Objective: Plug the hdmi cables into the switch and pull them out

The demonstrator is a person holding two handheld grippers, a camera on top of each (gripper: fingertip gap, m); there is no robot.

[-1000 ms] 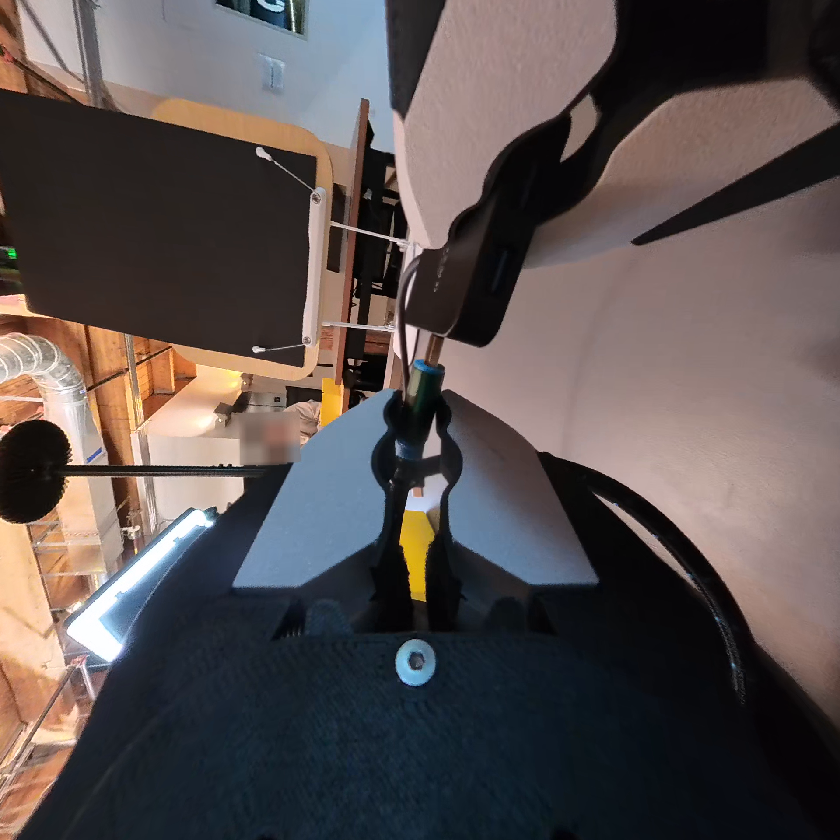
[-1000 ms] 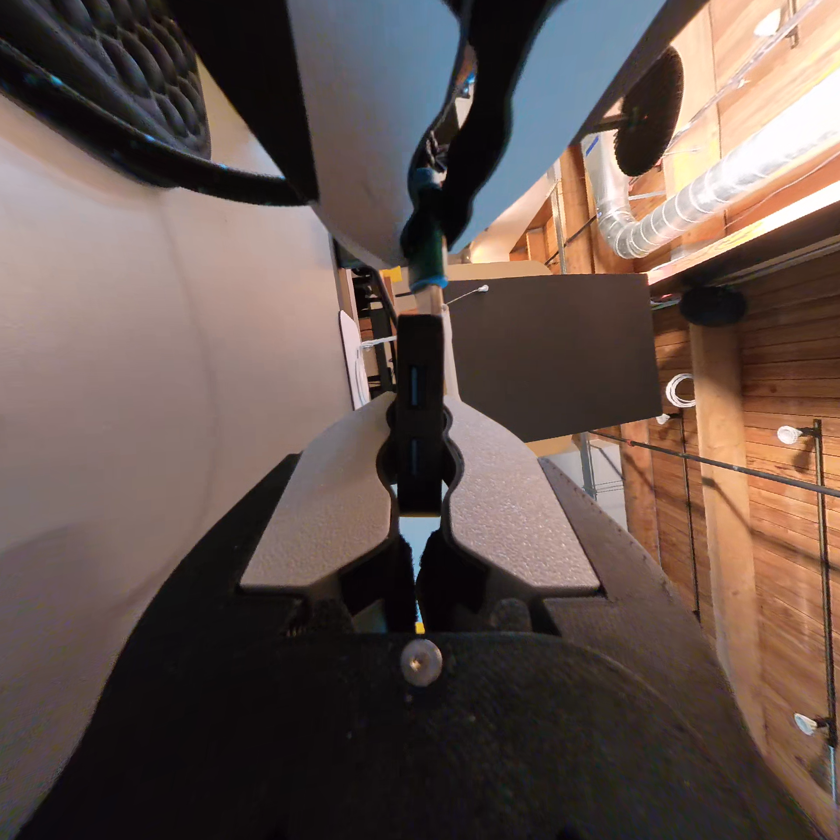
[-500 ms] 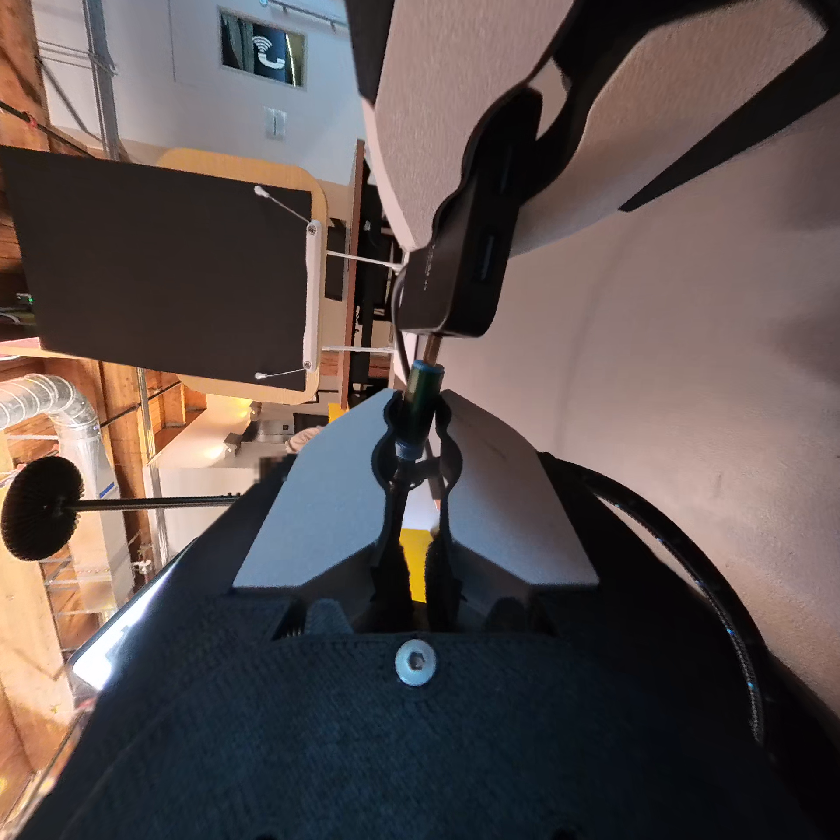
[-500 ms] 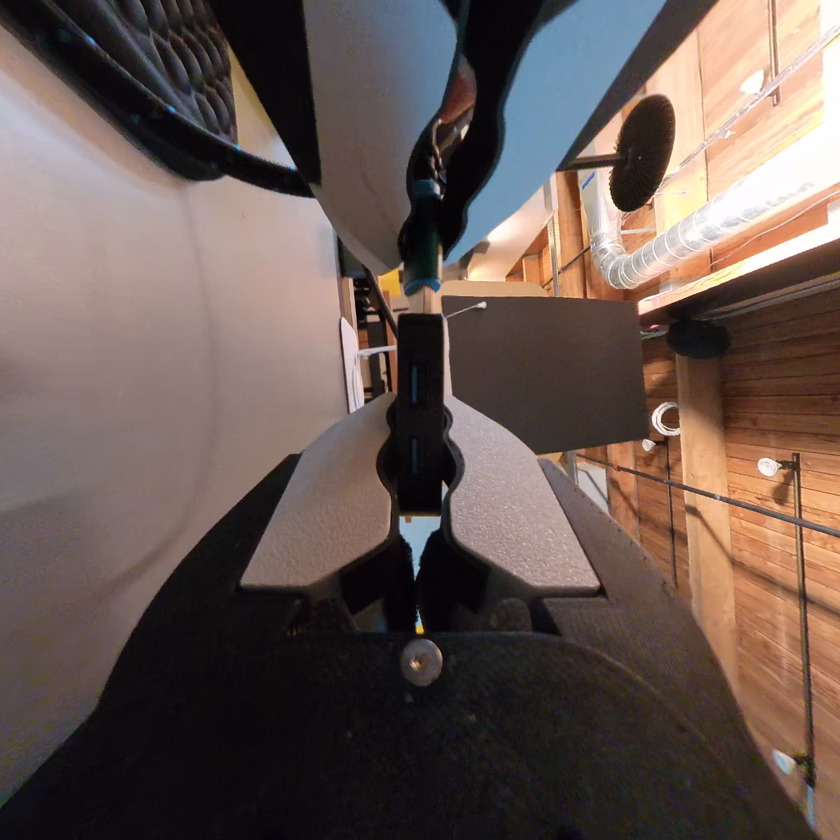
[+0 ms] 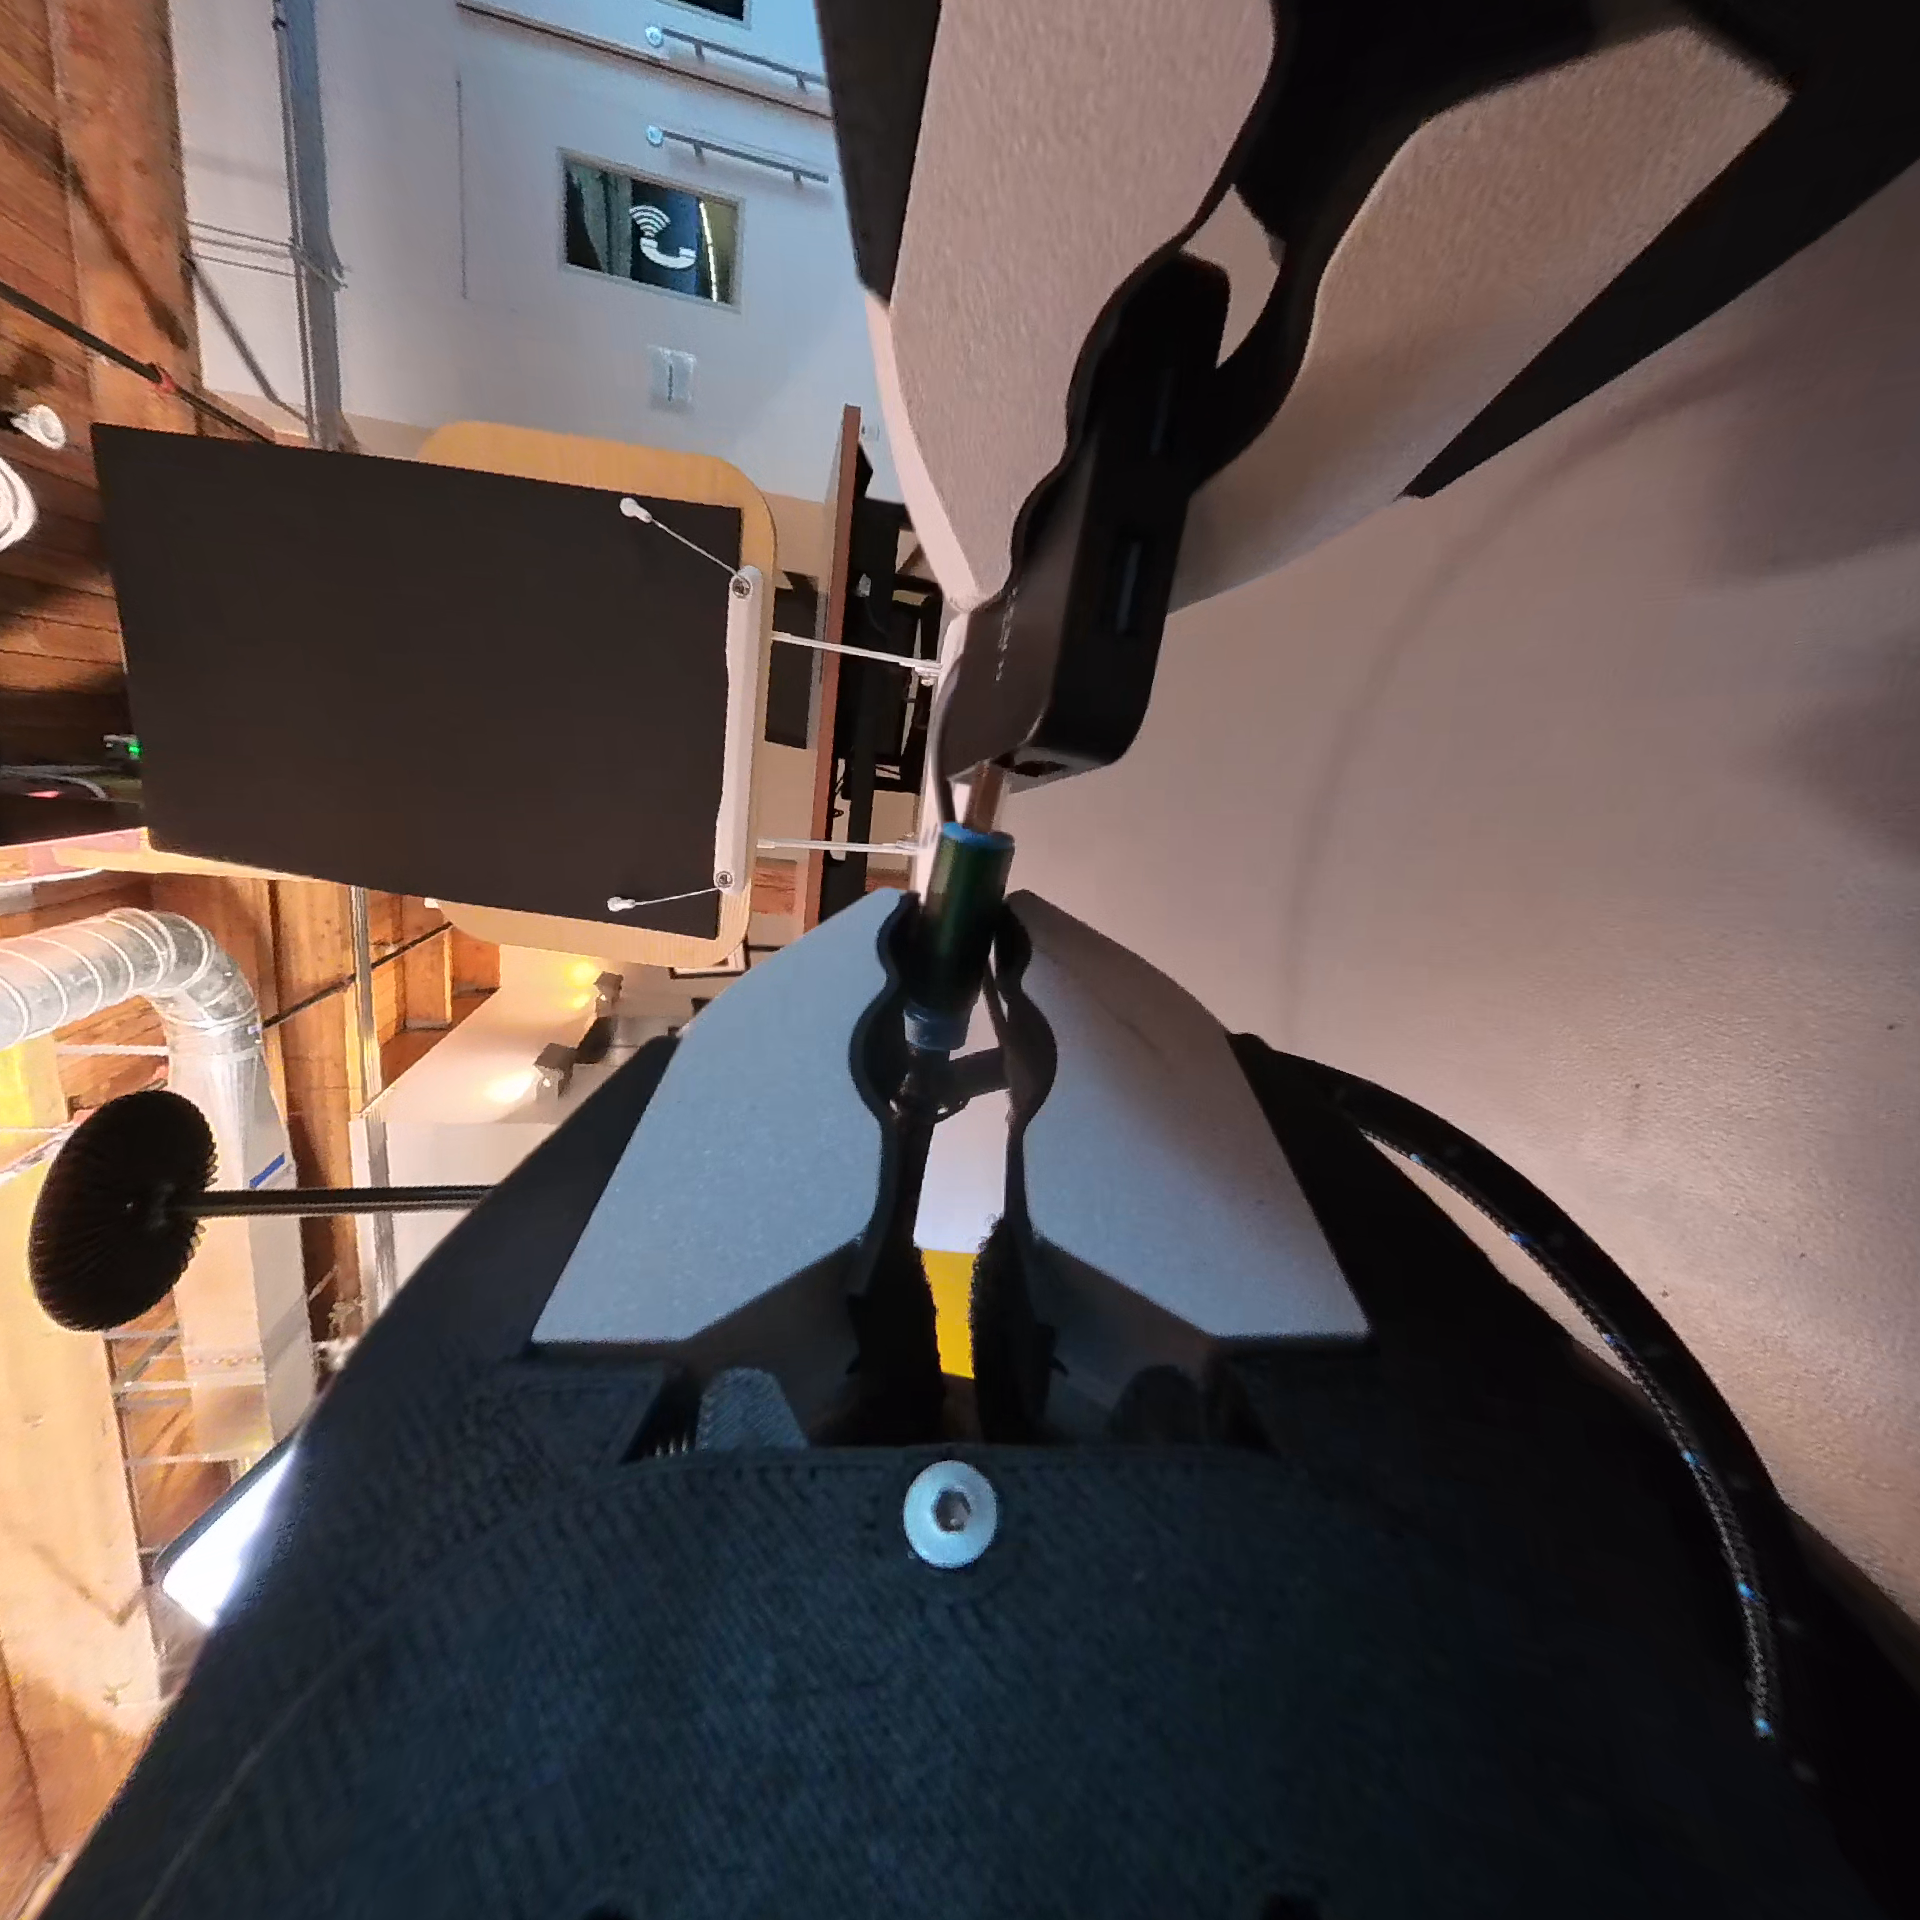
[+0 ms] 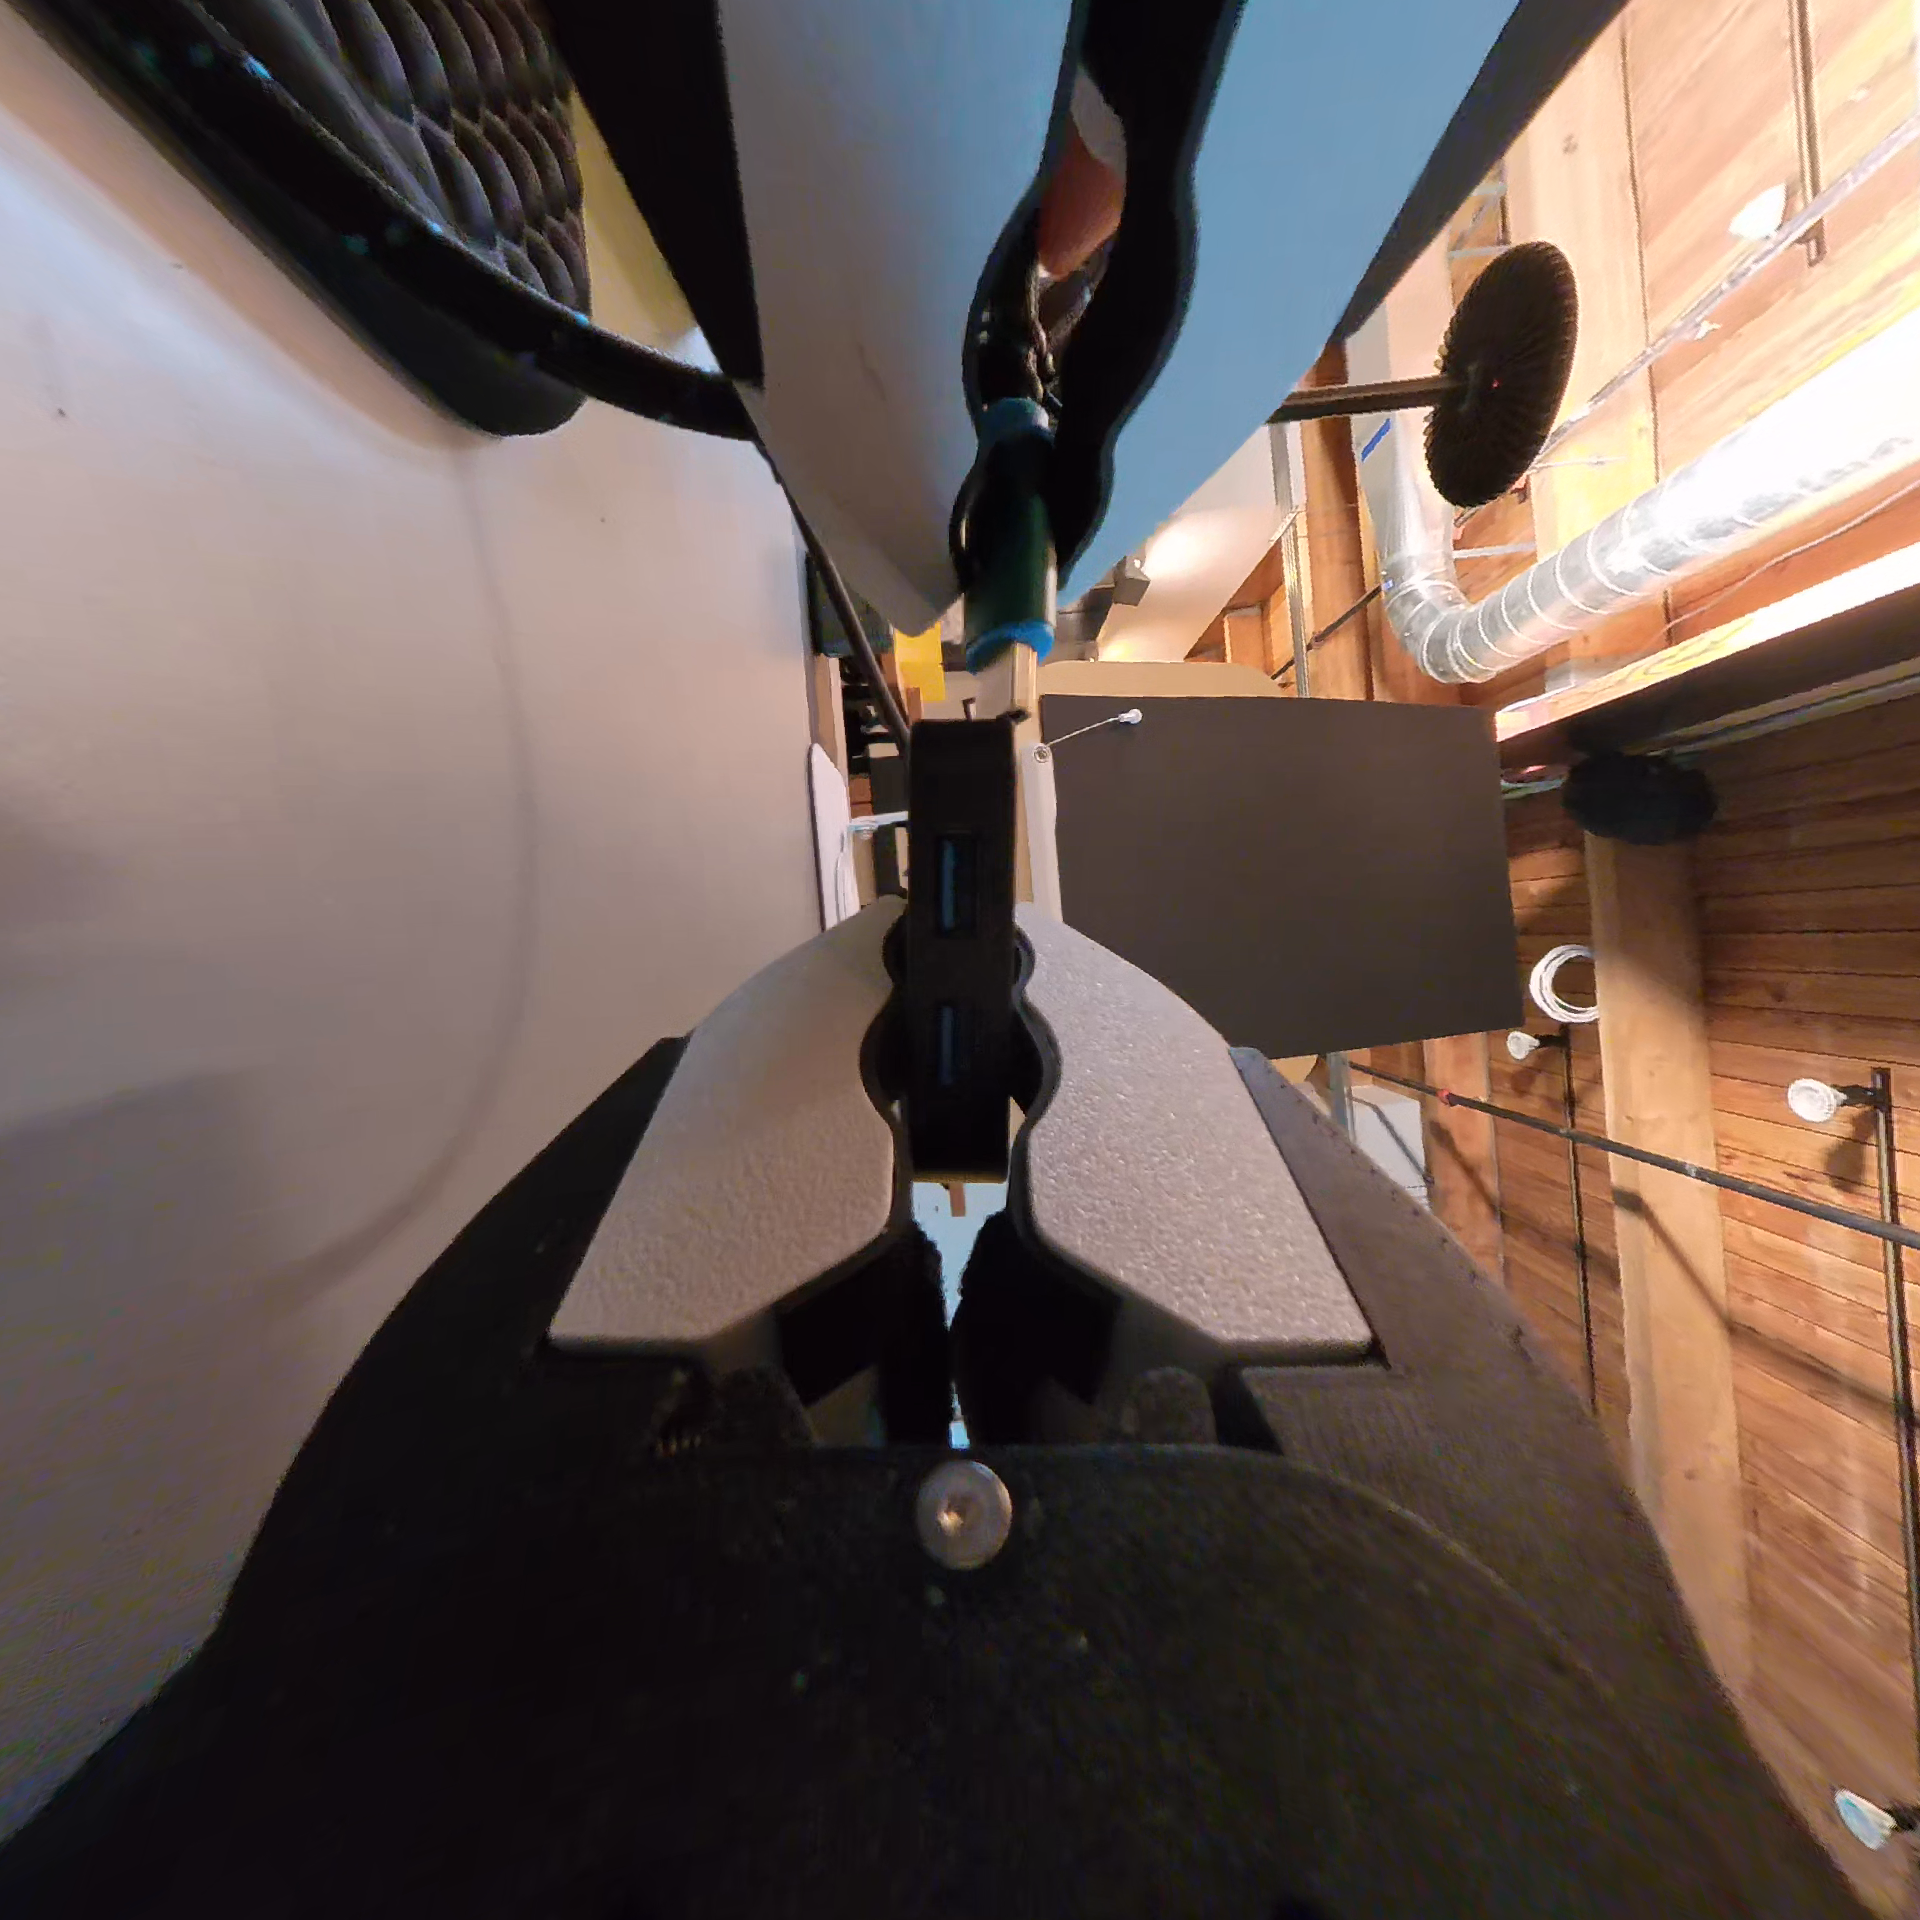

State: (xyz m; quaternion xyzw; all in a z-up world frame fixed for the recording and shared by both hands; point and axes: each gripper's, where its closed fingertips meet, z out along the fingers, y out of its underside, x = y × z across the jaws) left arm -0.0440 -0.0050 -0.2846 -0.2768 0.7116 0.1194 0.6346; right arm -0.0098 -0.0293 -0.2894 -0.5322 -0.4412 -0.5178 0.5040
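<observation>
My right gripper is shut on the black switch, a slim box with two blue ports on its side. My left gripper is shut on the dark green HDMI plug, which has blue rings. The plug's metal tip meets the end of the switch; I cannot tell how deep it sits. The two grippers face each other, and the left gripper also shows in the right wrist view. The black braided cable curves away over the white table.
The white table lies close beside both grippers. A black honeycomb pad lies on it. Behind are a black panel, a round black disc on a rod, a silver duct and a wooden wall. The tips of one gripper are about 5 cm away from the tips of the other.
Both grippers have shifted together with switch and plug, so the background has slid. Slightly more of the plug's metal tip shows between plug body and switch.
</observation>
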